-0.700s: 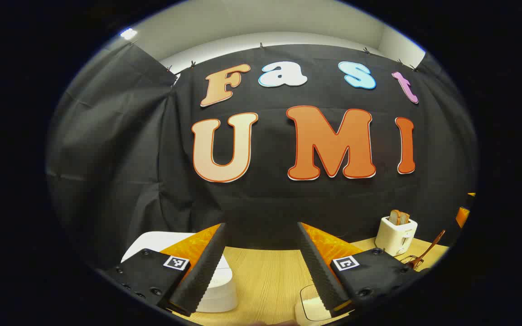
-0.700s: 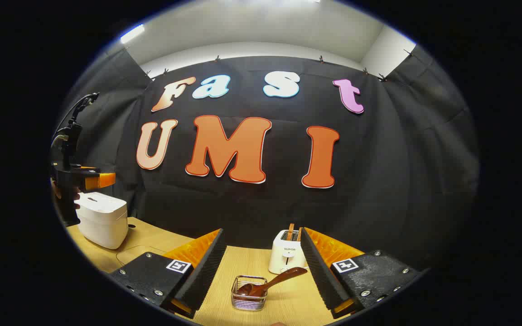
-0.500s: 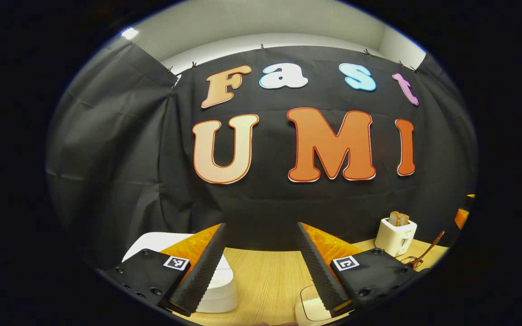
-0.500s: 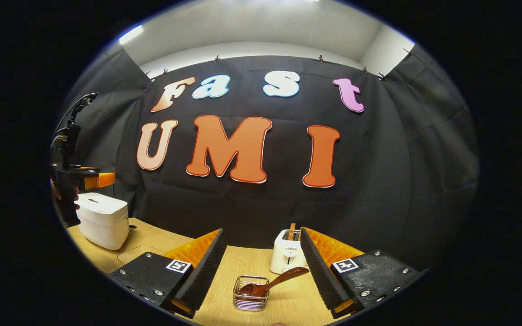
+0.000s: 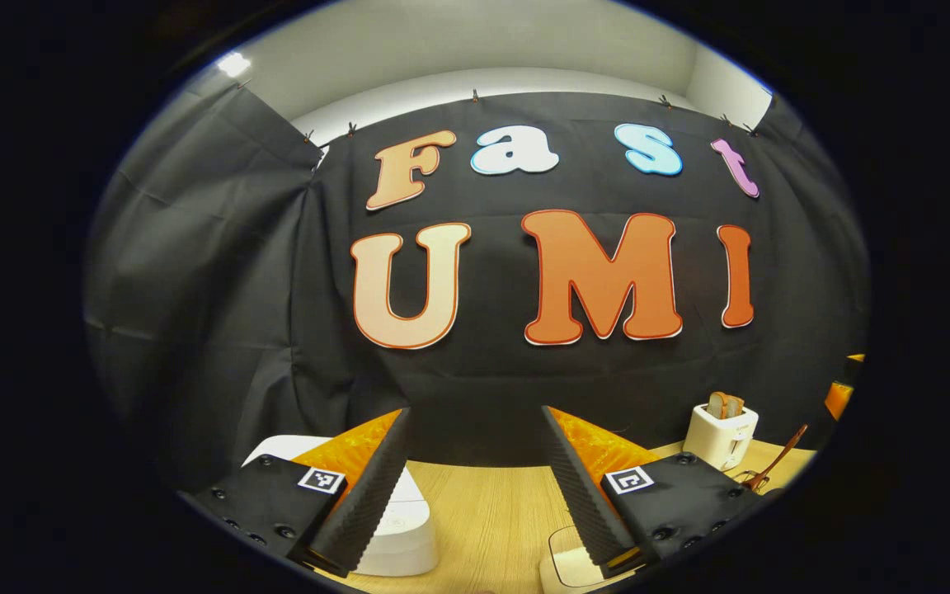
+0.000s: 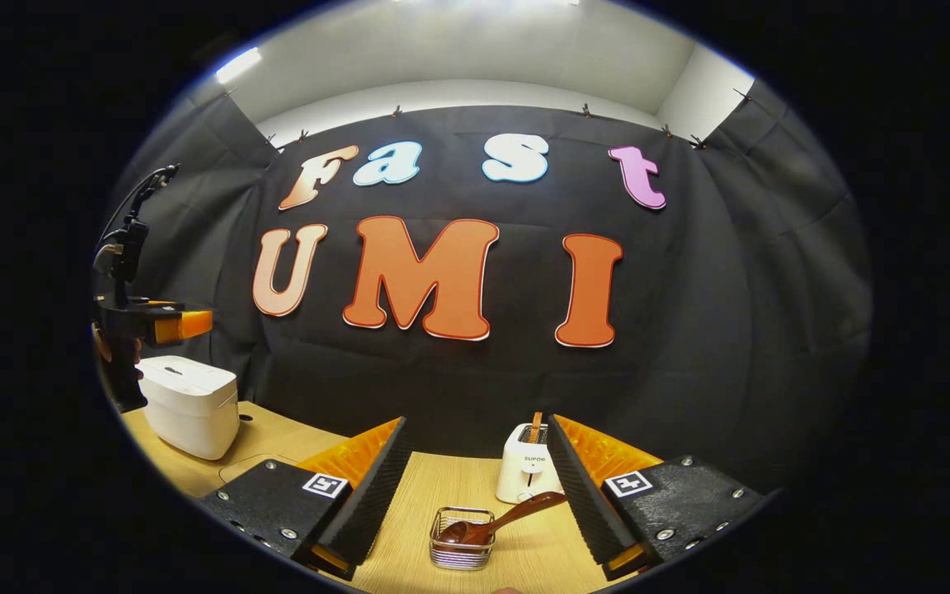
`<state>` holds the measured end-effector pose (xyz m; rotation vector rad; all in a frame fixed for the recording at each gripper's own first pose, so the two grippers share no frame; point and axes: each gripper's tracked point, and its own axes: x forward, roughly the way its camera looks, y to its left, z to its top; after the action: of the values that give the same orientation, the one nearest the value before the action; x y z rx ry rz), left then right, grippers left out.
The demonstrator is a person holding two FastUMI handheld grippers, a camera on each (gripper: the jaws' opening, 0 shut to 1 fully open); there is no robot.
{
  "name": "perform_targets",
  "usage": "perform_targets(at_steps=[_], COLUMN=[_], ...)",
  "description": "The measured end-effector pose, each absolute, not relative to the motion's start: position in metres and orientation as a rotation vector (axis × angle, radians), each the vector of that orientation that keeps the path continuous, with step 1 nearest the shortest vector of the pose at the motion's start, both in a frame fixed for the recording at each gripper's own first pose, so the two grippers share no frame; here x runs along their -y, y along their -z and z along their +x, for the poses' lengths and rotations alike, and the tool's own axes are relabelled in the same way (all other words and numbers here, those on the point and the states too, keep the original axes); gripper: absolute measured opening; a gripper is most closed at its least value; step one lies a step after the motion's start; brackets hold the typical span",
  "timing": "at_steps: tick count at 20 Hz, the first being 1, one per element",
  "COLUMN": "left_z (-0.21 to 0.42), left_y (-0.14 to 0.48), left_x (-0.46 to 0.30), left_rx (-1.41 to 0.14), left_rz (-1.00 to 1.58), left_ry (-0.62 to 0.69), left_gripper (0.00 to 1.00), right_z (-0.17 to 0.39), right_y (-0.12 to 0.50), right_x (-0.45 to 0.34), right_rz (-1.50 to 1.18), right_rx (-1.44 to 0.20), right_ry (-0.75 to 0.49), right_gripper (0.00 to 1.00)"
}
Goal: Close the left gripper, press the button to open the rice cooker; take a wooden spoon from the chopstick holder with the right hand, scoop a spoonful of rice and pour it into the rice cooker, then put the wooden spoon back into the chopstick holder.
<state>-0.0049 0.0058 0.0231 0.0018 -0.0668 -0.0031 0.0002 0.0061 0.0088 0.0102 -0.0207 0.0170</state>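
1. The left gripper view looks along the left gripper [image 5: 475, 487], whose two fingers stand wide apart with nothing between them but the wooden table [image 5: 483, 511].
2. In that view the white rice cooker [image 5: 401, 528] sits low at the left, partly hidden behind the left-hand finger [image 5: 359, 503]; its lid is down. A shallow, pale container [image 5: 570, 561] lies at the bottom edge under the right-hand finger; what it holds cannot be made out.
3. Far to the right in the same view stand a white toaster [image 5: 718, 437] with a slice of bread in it and, near the edge, the handle of the wooden spoon [image 5: 780, 466].
4. The right gripper view shows the right gripper [image 6: 475, 495], also spread open and holding nothing.
5. Between its fingers and a little beyond their tips sits the wire chopstick holder [image 6: 460, 538], with the wooden spoon [image 6: 496, 524] lying tilted in it, bowl inside, handle reaching toward the right-hand finger [image 6: 586, 495] without touching it. The toaster [image 6: 527, 474] stands just behind.
6. This view gives what the other cannot: the left gripper [image 6: 170, 323] seen from the side, held by a hand [image 6: 116, 355], hanging above the rice cooker [image 6: 190, 404] and apart from it.
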Motion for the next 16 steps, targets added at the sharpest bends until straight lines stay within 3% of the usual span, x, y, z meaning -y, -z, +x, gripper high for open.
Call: perform_targets(at_steps=[6,16], left_z=[0.007,0.039], left_y=[-0.033,-0.014], left_x=[-0.039,-0.133], left_rx=[0.05,-0.212], left_rz=[-0.053,-0.07], left_ry=[-0.07,-0.227], left_gripper=[0.06,0.04], right_z=[0.002,0.002], right_y=[-0.012,-0.017], right_x=[-0.005,0.002], right_rz=[0.008,-0.021], right_rx=[0.021,0.023], right_ry=[-0.018,-0.002], right_gripper=[0.97,0.97])
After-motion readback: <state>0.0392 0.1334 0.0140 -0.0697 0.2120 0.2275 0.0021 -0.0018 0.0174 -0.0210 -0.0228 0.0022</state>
